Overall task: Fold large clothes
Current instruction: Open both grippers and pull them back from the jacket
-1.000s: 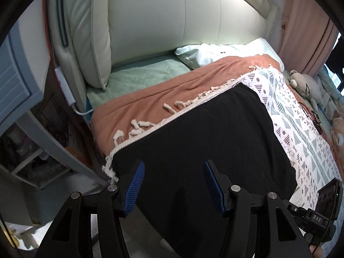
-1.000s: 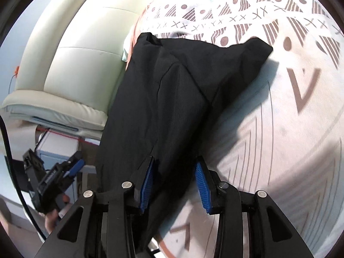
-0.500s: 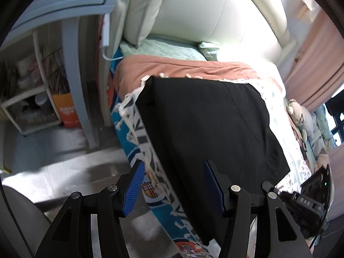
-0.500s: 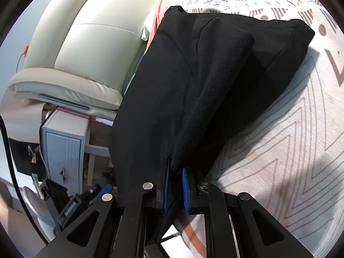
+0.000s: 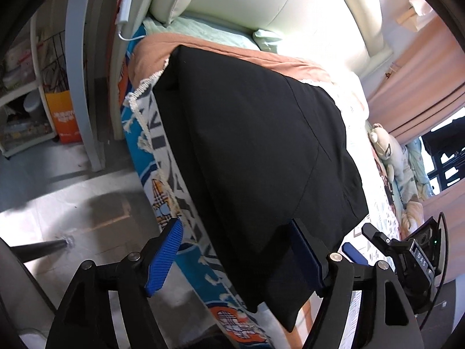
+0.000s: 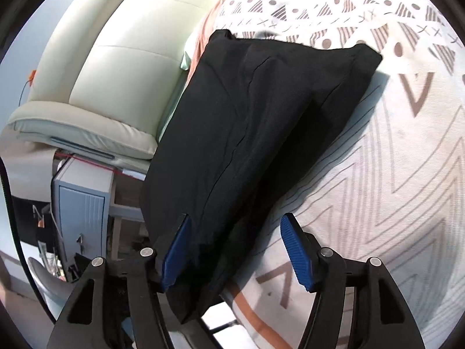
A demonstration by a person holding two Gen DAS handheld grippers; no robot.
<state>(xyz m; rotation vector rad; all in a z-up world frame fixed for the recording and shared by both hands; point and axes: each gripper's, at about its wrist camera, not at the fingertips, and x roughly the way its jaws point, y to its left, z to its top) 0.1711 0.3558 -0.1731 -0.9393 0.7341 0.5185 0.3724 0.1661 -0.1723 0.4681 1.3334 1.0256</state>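
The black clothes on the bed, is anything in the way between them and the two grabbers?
No, nothing visible is. The black garment lies between the open blue pads of the left hand-held gripper and of the right hand-held gripper. Only the patterned blanket lies under it.

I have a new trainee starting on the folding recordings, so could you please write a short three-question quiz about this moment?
1. True or false: the right gripper has its jaws clamped shut on the black garment.
2. Multiple choice: the black garment lies on (A) the floor, (B) the patterned bedspread, (C) a chair.
3. Fill in: the soft toy lies on the far side of the bed, near the pink ____.

Key
1. False: its jaws stand open, with the garment's near edge between them.
2. B.
3. Curtain.
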